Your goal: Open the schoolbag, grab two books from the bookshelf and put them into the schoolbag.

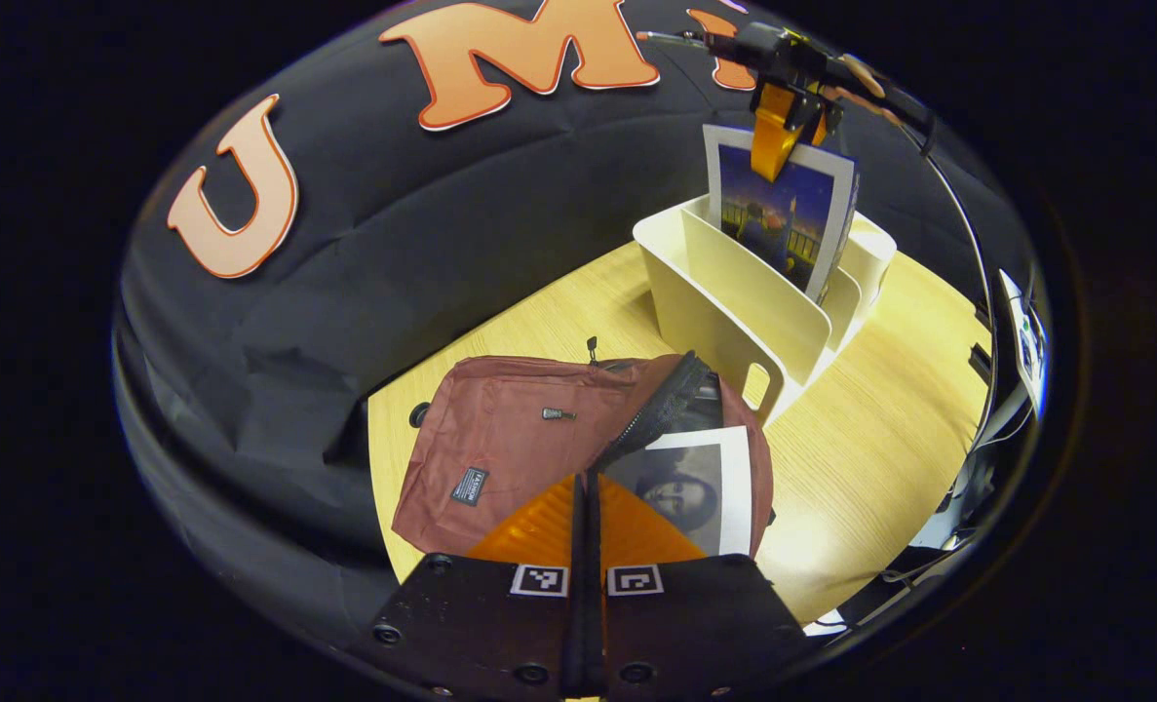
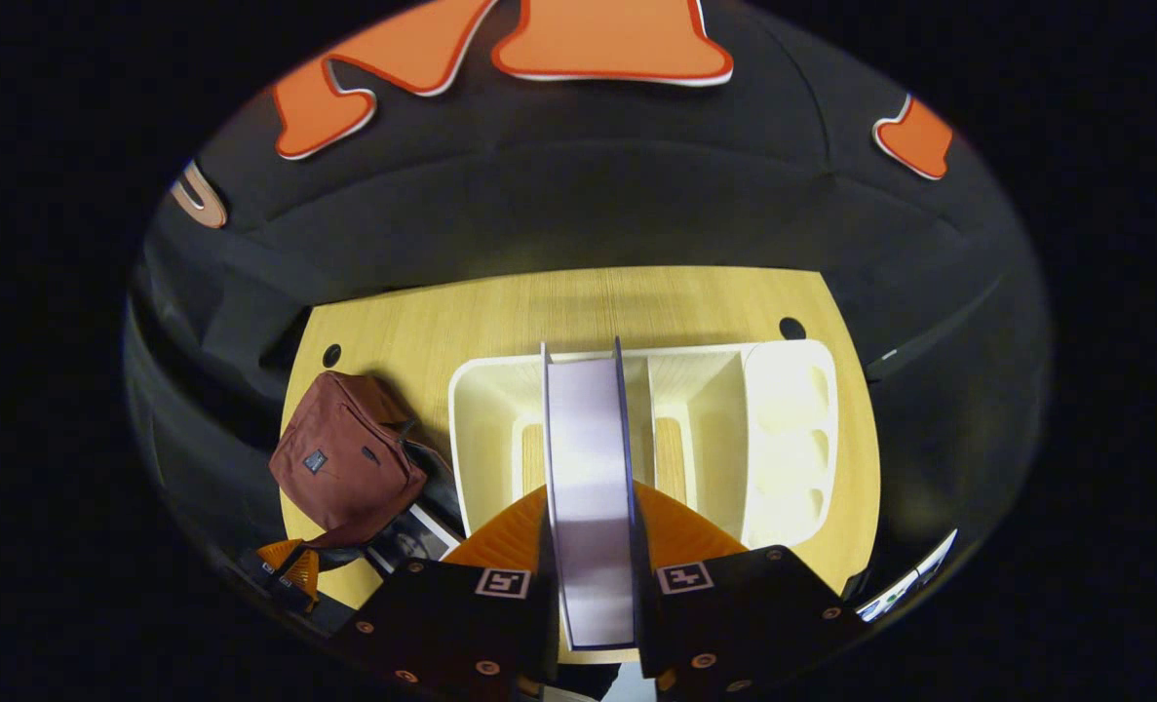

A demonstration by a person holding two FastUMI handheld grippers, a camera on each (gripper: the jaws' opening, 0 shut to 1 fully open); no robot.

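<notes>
The maroon schoolbag (image 1: 500, 439) lies on the table with its zip open, and a book with a grey portrait cover (image 1: 700, 483) sits inside the opening. My left gripper (image 1: 586, 483) is shut on the raised zip edge of the bag. In the right gripper view the schoolbag (image 2: 344, 458) lies left of the shelf, with the left gripper (image 2: 290, 567) at its near edge. Behind the bag stands a cream bookshelf (image 1: 734, 302). My right gripper (image 1: 775, 146) is shut on the top of a dark blue book (image 1: 783, 219), which stands partly raised from a slot. The book's page edge (image 2: 588, 458) runs between my right gripper's fingers (image 2: 593, 546), above the bookshelf (image 2: 485, 419).
The wooden table (image 1: 880, 439) has open room to the right of the bag and shelf. The shelf's right compartment has oval cut-outs (image 2: 792, 439). Small round holes (image 2: 790, 328) mark the table's far corners. Cables and a screen (image 1: 1026, 341) lie past the table's right edge.
</notes>
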